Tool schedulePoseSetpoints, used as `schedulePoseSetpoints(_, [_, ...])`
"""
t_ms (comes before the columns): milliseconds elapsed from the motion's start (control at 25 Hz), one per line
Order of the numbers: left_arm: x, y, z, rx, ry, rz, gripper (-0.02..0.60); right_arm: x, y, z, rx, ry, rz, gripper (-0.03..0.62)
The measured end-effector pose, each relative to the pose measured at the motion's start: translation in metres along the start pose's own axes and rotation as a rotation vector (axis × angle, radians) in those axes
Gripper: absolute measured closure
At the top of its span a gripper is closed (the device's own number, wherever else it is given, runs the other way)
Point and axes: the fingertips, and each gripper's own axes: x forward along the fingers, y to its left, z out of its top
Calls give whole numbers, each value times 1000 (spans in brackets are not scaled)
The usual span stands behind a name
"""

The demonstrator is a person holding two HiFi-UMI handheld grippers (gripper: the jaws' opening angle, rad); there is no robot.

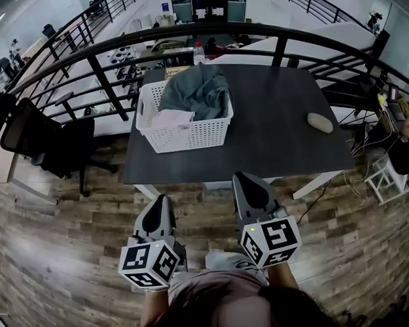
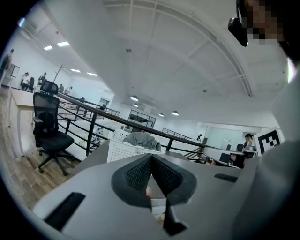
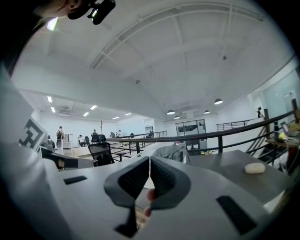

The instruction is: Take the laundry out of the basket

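Wood-plank flooring on an open mezzanine, ringed by a curved black metal railing (image 1: 276,41), surrounds the dark grey rectangular table (image 1: 279,128) ahead of us. At the table's left side stands the white perforated plastic basket (image 1: 192,135). All the laundry is inside it: a crumpled grey-green garment (image 1: 200,89) is heaped above the rim, and a pale folded cloth (image 1: 172,117) is tucked against the near-left wall. We hold the left gripper (image 1: 161,201) and the right gripper (image 1: 247,183) over the floor, short of the table's near edge and well apart from the basket. Both claws are pinched closed on nothing, pads meeting at the tips. A small beige oval object (image 1: 320,122) lies alone on the table's right.

We judge the main risk to be arriving with the claws closed, so they shove the heap or the light basket instead of taking cloth. Pulling the big garment sideways could drag the basket off the left table edge beside it, or tip it. A shallow pinch may slip off a fold.
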Motion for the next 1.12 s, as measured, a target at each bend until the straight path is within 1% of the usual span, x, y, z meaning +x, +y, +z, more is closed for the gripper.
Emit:
schedulePoseSetpoints(240, [29, 2, 3, -10, 6, 26, 583, 31, -16, 1, 4, 12, 50, 577])
schedulePoseSetpoints(440, [45, 12, 2, -19, 16, 43, 583, 56, -23, -3, 14, 28, 78, 576])
schedulePoseSetpoints(680, [75, 35, 15, -33, 15, 40, 583, 93, -32, -3, 9, 43, 63, 566])
schedulePoseSetpoints(880, [121, 52, 38, -21, 1, 6, 583, 131, -44, 3, -4, 52, 32, 534])
schedulePoseSetpoints(1120, [171, 81, 60, -22, 2, -4, 583, 180, -58, 4, -2, 79, 0, 493])
